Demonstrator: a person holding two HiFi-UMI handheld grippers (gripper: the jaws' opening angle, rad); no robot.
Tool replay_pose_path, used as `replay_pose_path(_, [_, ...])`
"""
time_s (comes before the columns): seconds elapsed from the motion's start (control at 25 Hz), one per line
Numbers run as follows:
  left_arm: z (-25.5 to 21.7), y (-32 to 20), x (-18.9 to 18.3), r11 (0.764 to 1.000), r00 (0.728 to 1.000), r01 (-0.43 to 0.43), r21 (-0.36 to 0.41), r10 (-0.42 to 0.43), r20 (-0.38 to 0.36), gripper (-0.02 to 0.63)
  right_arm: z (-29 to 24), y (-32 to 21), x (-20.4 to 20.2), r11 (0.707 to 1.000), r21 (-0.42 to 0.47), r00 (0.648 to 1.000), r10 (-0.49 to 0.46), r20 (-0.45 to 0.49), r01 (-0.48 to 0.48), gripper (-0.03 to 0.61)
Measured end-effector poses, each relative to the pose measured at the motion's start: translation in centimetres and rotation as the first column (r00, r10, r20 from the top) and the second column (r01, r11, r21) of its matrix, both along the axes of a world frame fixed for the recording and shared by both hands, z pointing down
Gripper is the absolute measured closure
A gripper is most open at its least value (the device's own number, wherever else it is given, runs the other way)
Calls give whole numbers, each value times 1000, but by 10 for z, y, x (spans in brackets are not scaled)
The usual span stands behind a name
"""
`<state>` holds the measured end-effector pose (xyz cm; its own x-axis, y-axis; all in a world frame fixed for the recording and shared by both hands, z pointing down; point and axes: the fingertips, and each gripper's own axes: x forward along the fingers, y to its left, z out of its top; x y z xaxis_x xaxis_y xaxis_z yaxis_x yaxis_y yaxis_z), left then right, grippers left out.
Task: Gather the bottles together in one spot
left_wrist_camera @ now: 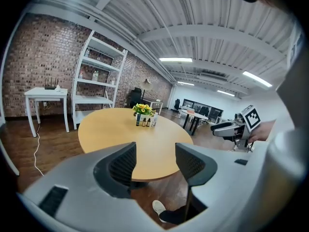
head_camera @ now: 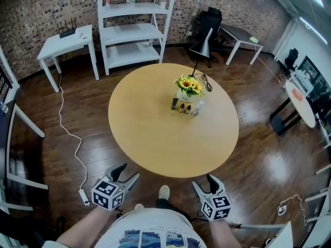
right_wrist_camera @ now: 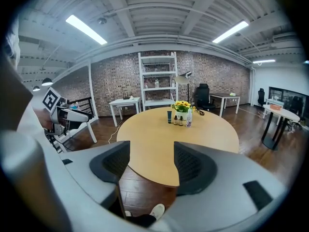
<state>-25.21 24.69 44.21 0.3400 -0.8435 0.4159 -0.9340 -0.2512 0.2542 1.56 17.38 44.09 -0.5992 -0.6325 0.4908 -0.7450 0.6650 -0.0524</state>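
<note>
A brick-walled room with a dark plank floor holds a round wooden table [head_camera: 150,138]. Behind its far edge stand a white shelf unit [head_camera: 135,31], a white side table [head_camera: 66,43] and a black floor lamp [head_camera: 202,47].

All the bottles stand close together in one short row just past the table's middle, toward its far right edge, directly in front of a pot of yellow flowers [head_camera: 189,88]. From left to right the row has a dark bottle [head_camera: 174,103], which may be a tube as it is too small to be sure, then two small amber bottles [head_camera: 184,108] side by side, then a pale bottle [head_camera: 197,108]. The rest of the tabletop is bare wood.

Both grippers are off the table, held low over the floor on the near side of its near edge. The left gripper [head_camera: 129,171] points toward the near left edge. Its own view shows the two dark pads well apart with only the tabletop and floor between them. The right gripper [head_camera: 202,182] sits by the near right edge, jaws likewise spread wide and holding nothing. A pale shoe [head_camera: 164,192] shows on the floor between the two grippers.
</note>
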Motion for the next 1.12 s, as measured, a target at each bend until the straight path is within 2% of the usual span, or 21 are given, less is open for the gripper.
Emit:
replay_pose_path(0.36, [-6,27,-17,1000,1000,14,8,-14,7,382,-6,16,-3,1000,9,1000,18,3,-18,273])
replay_pose_path(0.52, [-5,34,-22,1000,1000,30,7,-30,-1,382,-8,17,-2,999,-1,999,44,25,-43,272])
replay_pose_path(0.68, [-5,41,-24,1000,1000,21,-7,-21,11,382,-11,24,-4,998,-27,999,51,6,-51,272])
replay_pose_path(0.84, [10,68,-31,999,999,37,-37,-36,37,382,2,47,4,996,-71,999,46,-12,-46,272])
replay_pose_path(1.12, [2,77,-40,999,997,51,-6,-50,57,382,-9,68,2,998,-55,999,8,-35,-10,272])
